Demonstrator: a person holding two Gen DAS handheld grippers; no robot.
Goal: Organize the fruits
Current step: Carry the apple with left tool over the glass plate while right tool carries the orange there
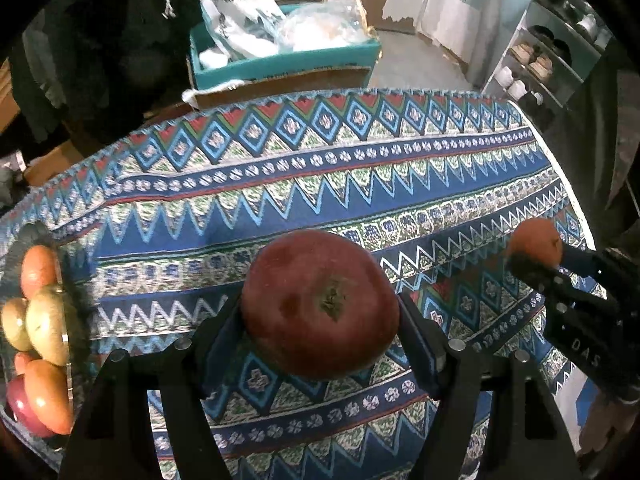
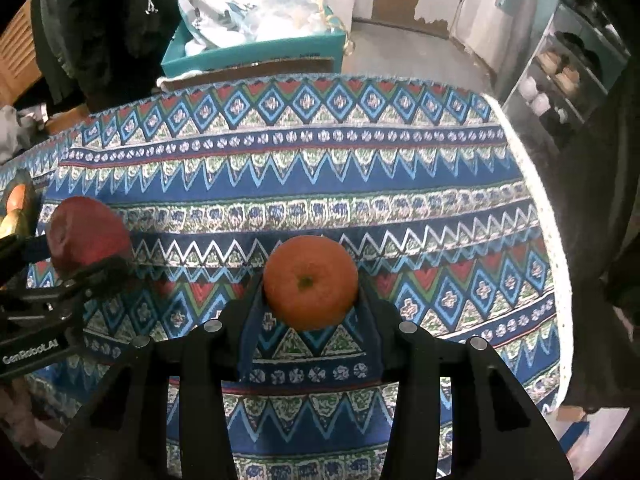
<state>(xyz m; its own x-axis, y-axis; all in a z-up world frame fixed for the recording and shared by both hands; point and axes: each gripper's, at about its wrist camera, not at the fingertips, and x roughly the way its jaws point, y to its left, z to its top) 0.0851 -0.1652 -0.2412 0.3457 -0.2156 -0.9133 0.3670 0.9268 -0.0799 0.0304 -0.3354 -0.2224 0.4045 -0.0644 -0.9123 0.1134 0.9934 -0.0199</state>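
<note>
- Two fruits gripped at once, both clear above the patterned blue woven tablecloth point(image 1: 360, 168).
- Left gripper point(image 1: 320, 316): fingers pinching large dark-red round apple point(image 1: 320, 304).
- Right gripper point(image 2: 310, 292): fingers pinching small round orange tangerine point(image 2: 310, 282).
- Step in hand: carry, judged.
- Next: move toward fruit-filled clear tray point(image 1: 66, 336) at far left; lower, then release.

The surface wears a woven cloth point(image 1: 320, 184) — matt, coarse-textured, printed in zigzag bands. The apple point(image 1: 320, 304) has a dull, faintly waxy red skin; the orange point(image 2: 310, 282) looks finely pebbled and matt. Each gripper — left point(image 1: 320, 320), right point(image 2: 310, 300) — is matt black plastic with shiny metal pins.
</note>
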